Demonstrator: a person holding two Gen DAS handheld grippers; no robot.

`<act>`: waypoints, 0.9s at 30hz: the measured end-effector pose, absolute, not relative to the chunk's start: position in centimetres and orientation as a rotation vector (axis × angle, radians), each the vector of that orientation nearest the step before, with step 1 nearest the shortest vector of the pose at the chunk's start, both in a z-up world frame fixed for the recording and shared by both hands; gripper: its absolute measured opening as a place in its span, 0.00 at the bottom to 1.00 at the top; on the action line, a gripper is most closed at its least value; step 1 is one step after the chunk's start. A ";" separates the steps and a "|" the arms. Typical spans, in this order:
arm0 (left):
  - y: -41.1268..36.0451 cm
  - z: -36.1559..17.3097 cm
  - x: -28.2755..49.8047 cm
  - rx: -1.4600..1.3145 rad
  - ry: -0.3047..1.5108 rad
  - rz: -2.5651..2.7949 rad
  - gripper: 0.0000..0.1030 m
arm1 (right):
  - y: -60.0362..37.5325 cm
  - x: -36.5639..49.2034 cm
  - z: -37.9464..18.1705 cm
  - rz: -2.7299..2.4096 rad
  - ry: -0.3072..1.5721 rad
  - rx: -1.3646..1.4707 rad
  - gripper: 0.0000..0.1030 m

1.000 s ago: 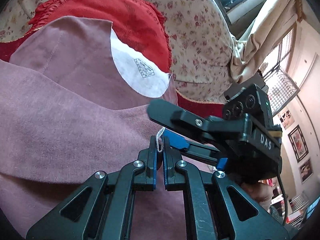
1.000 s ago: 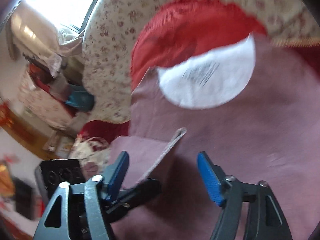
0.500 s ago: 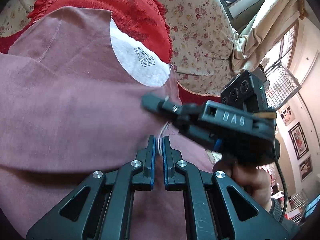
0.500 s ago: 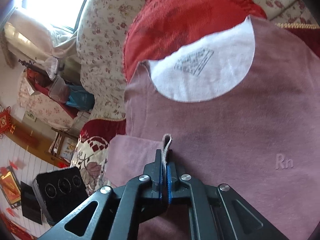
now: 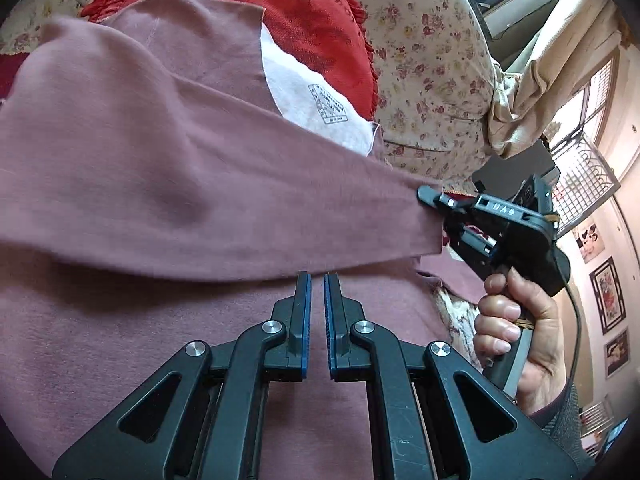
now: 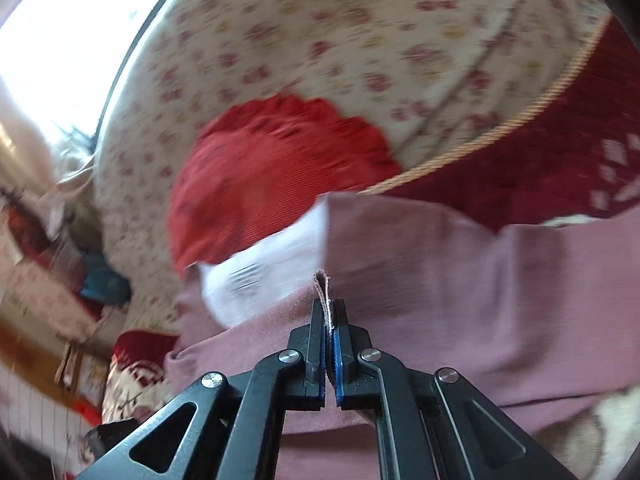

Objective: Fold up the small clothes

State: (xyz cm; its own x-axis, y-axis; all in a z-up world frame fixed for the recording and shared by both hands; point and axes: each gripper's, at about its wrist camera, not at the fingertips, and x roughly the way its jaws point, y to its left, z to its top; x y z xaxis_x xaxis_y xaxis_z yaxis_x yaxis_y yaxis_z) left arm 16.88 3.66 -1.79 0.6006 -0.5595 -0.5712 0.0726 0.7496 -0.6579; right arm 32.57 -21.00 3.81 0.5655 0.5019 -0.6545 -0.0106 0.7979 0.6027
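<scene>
A dusty-pink long-sleeved shirt (image 5: 160,180) lies spread on a sofa, its white inner neck lining (image 5: 312,96) with a printed label facing up. A person's hand (image 5: 508,320) holds my right gripper (image 5: 428,196), which is shut on the sleeve's cuff and draws the sleeve taut across the shirt's body to the right. In the blurred right wrist view the pink cuff fold (image 6: 322,286) sticks up between the pads of that gripper (image 6: 329,304). My left gripper (image 5: 316,280) is shut, with its tips at the sleeve's lower edge and no cloth visibly pinched.
A red frilled cushion (image 5: 312,12) lies under the shirt's collar against the floral sofa back (image 5: 420,60). A cream curtain (image 5: 540,80) and a barred window stand at the right. Dark red patterned sofa cover (image 6: 560,152) shows beyond the shirt.
My right gripper closed on the cuff beside the left gripper's tips, then carried it off to the right, stretching the sleeve across the shirt. The left gripper stayed put and shut.
</scene>
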 end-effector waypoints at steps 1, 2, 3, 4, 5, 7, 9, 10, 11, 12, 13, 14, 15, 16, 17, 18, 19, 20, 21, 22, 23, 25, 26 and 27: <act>3.7 -1.6 16.8 -0.630 0.849 -0.393 0.03 | -21.5 32.6 3.7 0.292 0.940 0.588 0.02; 3.8 -1.4 16.7 -0.626 0.838 -0.390 0.03 | -21.9 32.6 3.5 0.273 0.946 0.591 0.02; 3.9 -1.1 16.5 -0.624 0.823 -0.387 0.03 | -22.3 32.6 3.3 0.248 0.955 0.594 0.02; 4.3 -0.7 16.3 -0.619 0.801 -0.380 0.03 | -22.8 32.4 3.0 0.237 0.958 0.593 0.02; 4.7 -0.1 16.0 -0.614 0.774 -0.367 0.03 | -23.0 32.4 2.9 0.229 0.963 0.591 0.02; 6.6 1.6 15.1 -0.606 0.683 -0.313 0.03 | -23.0 32.2 2.7 0.208 0.971 0.581 0.02; 9.6 3.3 14.4 -0.612 0.586 -0.199 0.03 | -22.9 32.2 2.7 0.183 0.973 0.567 0.02; 11.1 3.6 14.3 -0.621 0.565 -0.143 0.03 | -22.9 32.1 2.7 0.172 0.973 0.566 0.02; 12.6 3.5 14.6 -0.638 0.567 -0.086 0.03 | -23.2 32.0 2.6 0.161 0.973 0.565 0.02; 13.4 3.1 14.9 -0.656 0.580 -0.055 0.03 | -23.4 31.9 2.6 0.146 0.975 0.561 0.02; 14.5 2.5 15.5 -0.691 0.600 -0.030 0.03 | -23.5 31.9 2.5 0.139 0.974 0.562 0.02; 15.0 1.9 16.1 -0.717 0.617 -0.022 0.03 | -23.6 31.8 2.5 0.137 0.975 0.568 0.02; 15.1 1.3 16.9 -0.725 0.637 -0.015 0.03 | -23.9 31.8 2.4 0.140 0.975 0.572 0.02; 14.9 1.1 17.3 -0.720 0.643 -0.023 0.03 | -24.0 31.8 2.3 0.140 0.975 0.574 0.02; 14.5 1.0 17.9 -0.706 0.650 -0.043 0.03 | -23.9 31.8 2.3 0.139 0.977 0.573 0.02; 13.8 1.1 18.6 -0.674 0.665 -0.055 0.03 | -23.9 31.8 2.3 0.135 0.978 0.573 0.02; 13.3 1.2 18.9 -0.625 0.676 -0.039 0.03 | -23.9 31.9 2.4 0.134 0.978 0.574 0.02; 13.2 1.3 19.3 -0.586 0.680 -0.003 0.03 | -24.0 31.9 2.4 0.128 0.976 0.574 0.02; 13.6 1.0 19.4 -0.569 0.679 0.045 0.03 | -24.2 31.8 2.4 0.113 0.975 0.573 0.02; 14.5 0.3 19.5 -0.582 0.691 0.102 0.03 | -24.4 31.8 2.4 0.104 0.973 0.574 0.02; 15.7 -0.9 19.5 -0.645 0.718 0.153 0.03 | -24.6 31.7 2.4 0.088 0.975 0.576 0.02; 17.4 -2.4 19.4 -0.772 0.748 0.145 0.04 | -24.8 31.8 2.1 0.080 0.990 0.578 0.02; 17.9 -2.6 19.4 -0.802 0.749 0.141 0.04 | -24.7 31.8 1.9 0.083 0.997 0.577 0.02; 17.9 -2.5 19.5 -0.798 0.749 0.137 0.04 | -24.6 31.8 1.9 0.084 0.999 0.570 0.02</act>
State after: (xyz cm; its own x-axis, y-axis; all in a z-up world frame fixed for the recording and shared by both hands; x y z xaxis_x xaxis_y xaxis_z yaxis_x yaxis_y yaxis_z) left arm 19.47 17.95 -2.45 0.7381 -0.1592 -0.6557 -0.3805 0.7043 -0.5993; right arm 31.80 -24.58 1.87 0.5507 0.3211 -0.7704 0.1876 0.8518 0.4892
